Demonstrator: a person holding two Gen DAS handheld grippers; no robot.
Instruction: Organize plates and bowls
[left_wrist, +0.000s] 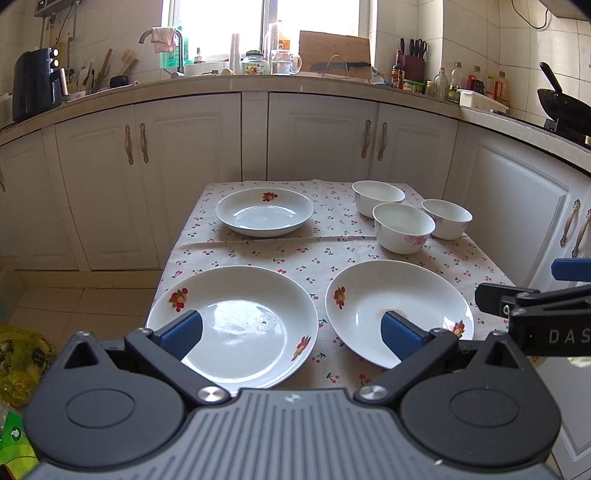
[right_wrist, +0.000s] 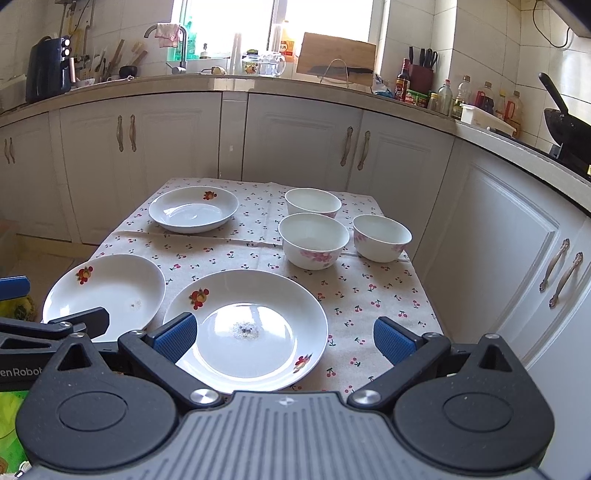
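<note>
Left wrist view: "DAS" lettering on the right gripper (left_wrist: 569, 295), both grippers wide apart, empty.

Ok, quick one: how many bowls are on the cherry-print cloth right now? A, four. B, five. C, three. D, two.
C: three white bowls sit apart at the far right of the tablecloth, one at the back, one in front of it and one to the right.

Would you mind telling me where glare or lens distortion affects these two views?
Left wrist view: the window is blown out white, the near left plate carries a bright reflection, and the counter bows from the fisheye. Right wrist view: same blown-out window, softer sheen on the near right plate.
</note>
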